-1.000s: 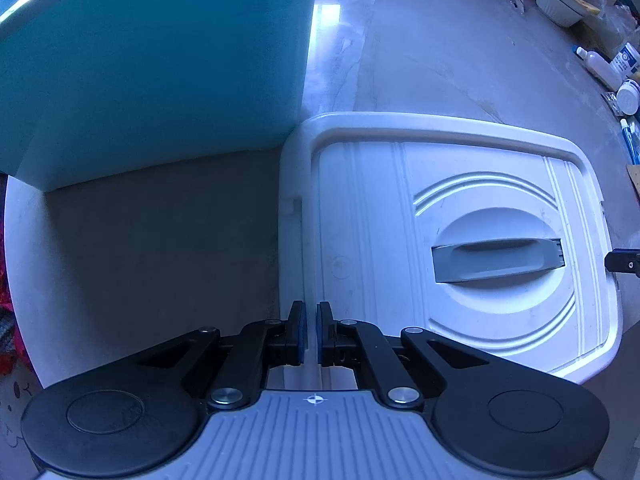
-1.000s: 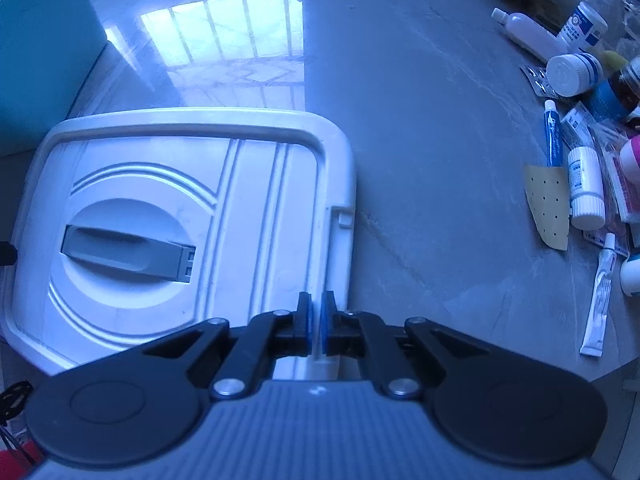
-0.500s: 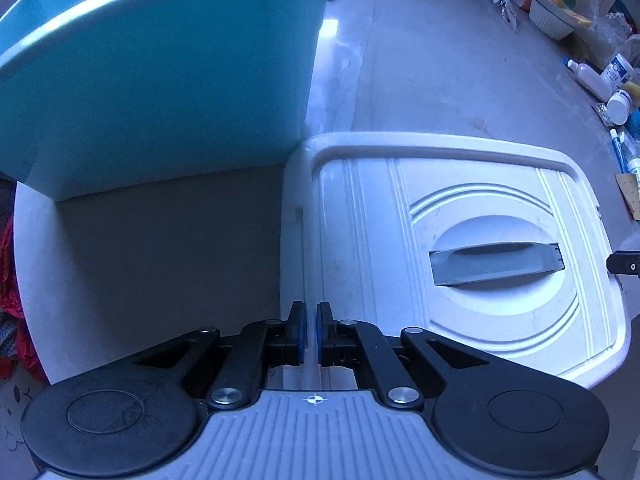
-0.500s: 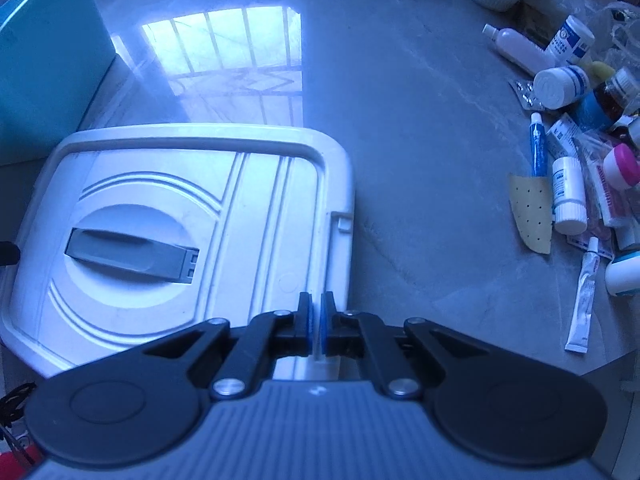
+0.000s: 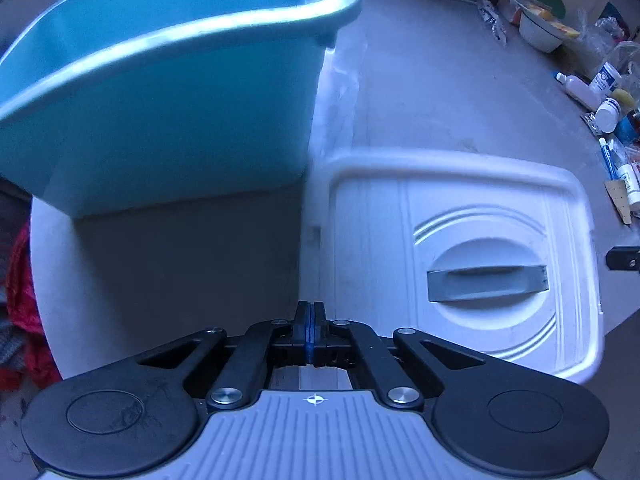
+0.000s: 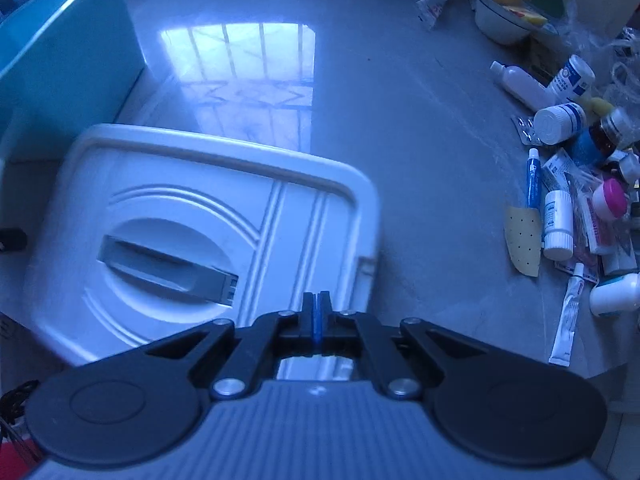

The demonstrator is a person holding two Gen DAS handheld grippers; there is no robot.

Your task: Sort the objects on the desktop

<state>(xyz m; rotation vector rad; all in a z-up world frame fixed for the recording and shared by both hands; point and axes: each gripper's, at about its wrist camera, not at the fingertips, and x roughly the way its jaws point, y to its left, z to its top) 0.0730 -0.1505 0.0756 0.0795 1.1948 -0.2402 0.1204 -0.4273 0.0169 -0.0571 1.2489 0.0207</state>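
A white lid [image 5: 460,200] with a grey handle [image 5: 486,282] lies flat on the grey table, right of a teal bin [image 5: 180,112]. My left gripper [image 5: 310,332] is shut, pads touching and holding nothing, above the lid's left edge. In the right wrist view the lid [image 6: 200,176] fills the left side. My right gripper [image 6: 318,320] hangs shut and empty over its right part. A heap of medicine items lies at the right: a white bottle [image 6: 558,224], a blue tube [image 6: 533,178], a white tube [image 6: 568,314] and a pink-capped jar [image 6: 610,198].
The teal bin [image 6: 60,60] stands open-topped at the far left. A white bowl [image 6: 504,16] and wrappers sit at the back right. Red cloth [image 5: 24,312] hangs past the table's left edge. Bare tabletop [image 6: 420,160] separates the lid from the heap.
Both wrist views have pulled up and back from the lid, showing the bin's rim and more of the heap. The narrow gap between each gripper's fingers has closed. The lid stays flat.
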